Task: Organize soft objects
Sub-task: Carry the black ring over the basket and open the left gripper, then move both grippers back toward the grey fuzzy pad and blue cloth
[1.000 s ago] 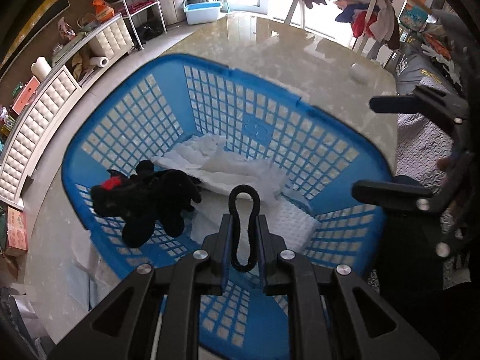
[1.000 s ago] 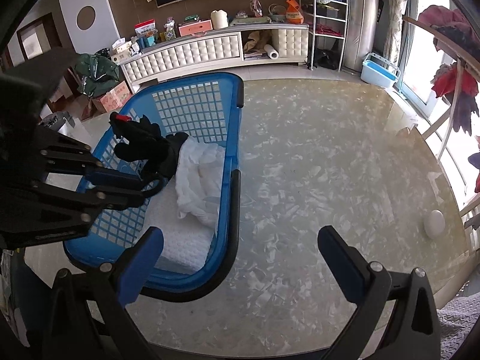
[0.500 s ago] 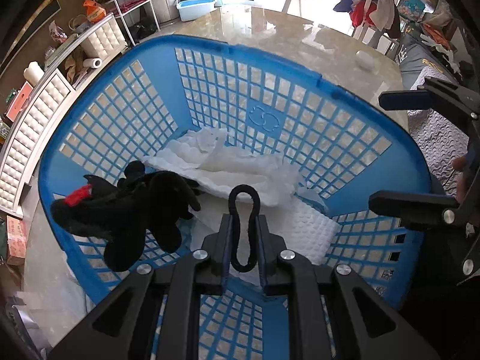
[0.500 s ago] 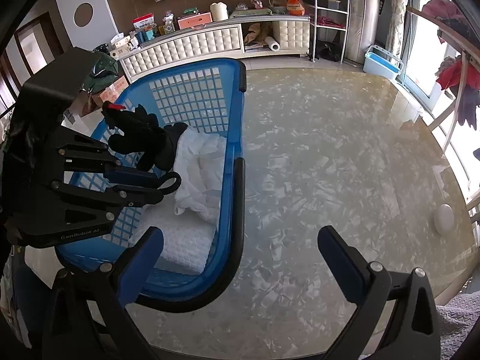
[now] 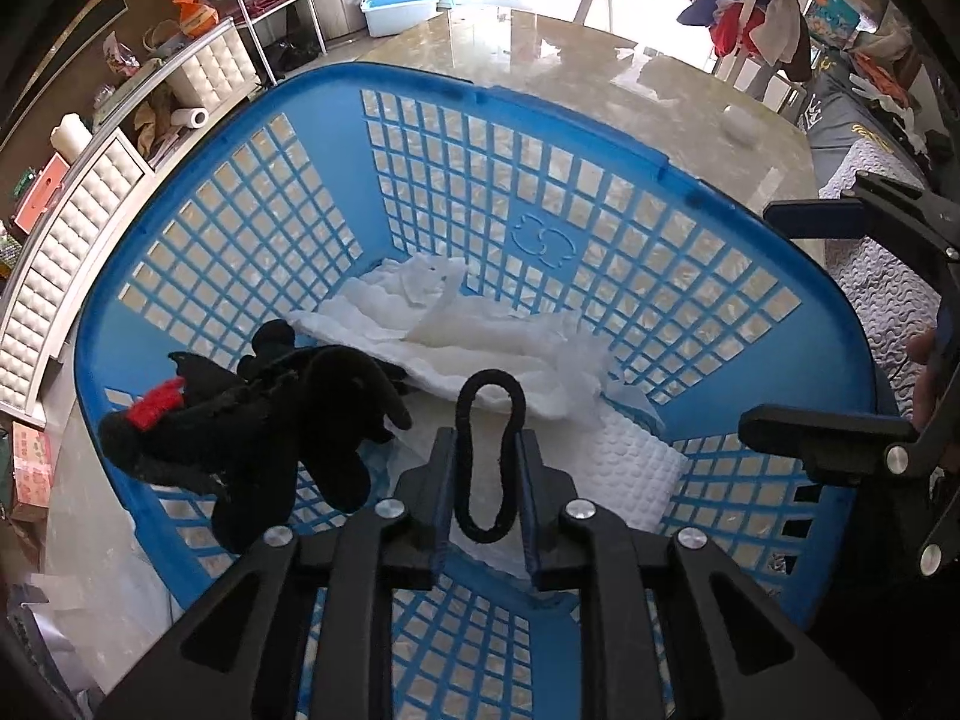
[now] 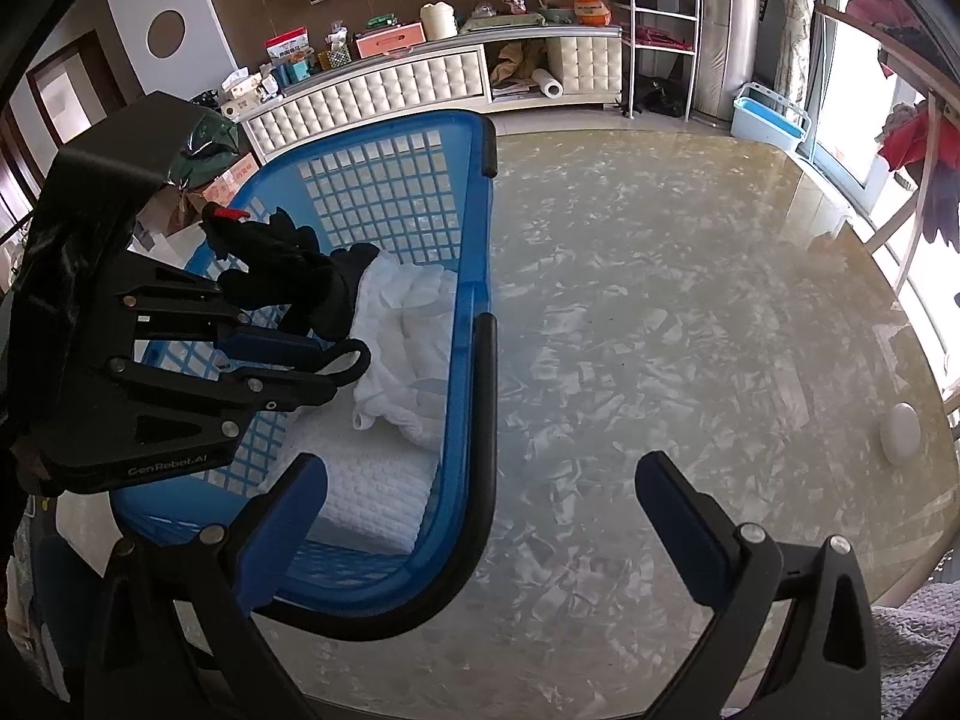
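- We are holding a black elastic hair loop [image 5: 489,456] pinched between the two fingers of the left gripper [image 5: 487,480], directly above the blue basket [image 5: 240,276]; the loop is squeezed into a narrow waisted outline.
- We are keeping the right gripper [image 6: 480,516] spread wide with nothing in it, just outside the basket's near rim, over the marbled table [image 6: 690,330].
- To finish this step well, in our judgement, we should be releasing the loop over the basket's middle, low enough that it does not bounce onto the lattice wall.
- Inside the basket, a black plush toy [image 5: 264,420] with a red patch is lying at the left side, touching crumpled white cloth [image 5: 456,330].
- A white dimpled towel [image 5: 624,468] is lying flat on the basket floor beneath the loop; the basket's rigid plastic grid is contrasting with these limp, yielding things.
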Available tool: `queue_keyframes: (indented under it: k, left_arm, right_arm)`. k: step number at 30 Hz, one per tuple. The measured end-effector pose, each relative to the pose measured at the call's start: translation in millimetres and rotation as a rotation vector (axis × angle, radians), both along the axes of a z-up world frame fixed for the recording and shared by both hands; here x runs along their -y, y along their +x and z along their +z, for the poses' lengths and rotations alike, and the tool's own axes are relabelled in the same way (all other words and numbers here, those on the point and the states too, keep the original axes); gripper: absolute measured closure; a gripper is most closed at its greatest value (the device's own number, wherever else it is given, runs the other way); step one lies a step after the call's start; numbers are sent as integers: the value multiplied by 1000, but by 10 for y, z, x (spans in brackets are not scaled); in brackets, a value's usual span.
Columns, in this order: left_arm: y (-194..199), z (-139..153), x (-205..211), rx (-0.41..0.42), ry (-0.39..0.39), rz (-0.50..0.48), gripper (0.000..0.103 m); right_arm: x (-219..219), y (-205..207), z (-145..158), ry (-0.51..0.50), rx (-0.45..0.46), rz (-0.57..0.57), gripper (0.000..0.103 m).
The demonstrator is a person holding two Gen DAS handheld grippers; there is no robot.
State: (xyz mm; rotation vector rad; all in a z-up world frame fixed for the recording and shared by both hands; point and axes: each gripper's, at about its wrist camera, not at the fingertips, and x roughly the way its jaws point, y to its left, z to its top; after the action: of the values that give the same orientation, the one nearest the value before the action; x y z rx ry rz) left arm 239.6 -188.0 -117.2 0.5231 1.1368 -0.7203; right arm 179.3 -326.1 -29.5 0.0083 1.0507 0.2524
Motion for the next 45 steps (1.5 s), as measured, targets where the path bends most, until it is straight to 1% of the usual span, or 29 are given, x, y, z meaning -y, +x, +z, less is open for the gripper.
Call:
queue_keyframes:
  k: [1,3,5,6,8,10,12,13,14,16,19,22,26,28,31,32,35,39,42,44,45]
  left_arm:
    - [-3,2,-4,2,2,0,87]
    - [-1,8,-2,9,3,1,82]
    - [-2,14,-2,14,2,4,68]
    - [-2,21,-2,17,2,6,66]
    - [-6,30,1,29,7,10,57]
    - [-9,35,-10,49,19,20,56]
    - [-21,54,-22,64,21,23,49]
    - [-29,71,-27,68,16,25,41]
    - [-40,96,-31,73,9,28,37]
    - [-58,155,-45,87,-2,40,36]
    - [-109,258,-74,102,-20,47,32]
    - [-202,384,-133,122,-37,54,31]
    - [-301,550,-255,143,-61,93,22]
    - [-349,647,-351,168,-72,135,22]
    - [-369,753,-528,184,-92,200,16]
    - [-383,784,-590,189,-95,215,16]
    - [-487,889,-764,213,-104,230,16]
    - [-652,974,-971,226,-111,250,15]
    - [-760,991,-1105,225,-109,271,10]
    - [-863,1009,-1208,231,-101,283,2]
    - [-900,1021,-1257,236,-99,290,1]
  right_arm:
    - [-1,-2,-2,0,0,0,0]
    - [6,-3,0,1,0,-1,0]
    - [1,1,-3,2,0,-2,0]
    - [4,0,-1,2,1,-2,0]
    - [5,-5,-1,2,2,-3,0]
    - [7,-18,7,0,4,-6,0]
    - [9,-38,21,-5,5,-8,0]
    - [6,-40,31,-7,5,-9,0]
    - [9,-48,41,-9,5,-11,0]
    - [14,-69,72,-10,7,-16,0]
    - [3,-108,133,-14,19,-19,0]
    - [-36,-150,213,-13,32,-20,0]
    - [-145,-193,298,-7,48,-12,0]
    - [-205,-222,341,-2,57,-7,0]
    - [-309,-266,409,2,71,2,0]
    - [-349,-279,435,3,75,6,0]
    - [-464,-308,483,-1,85,19,0]
    - [-648,-354,530,-5,97,48,0]
    - [-833,-391,557,4,101,81,0]
    - [-962,-426,575,3,107,105,0]
    - [-1010,-439,583,3,108,115,0]
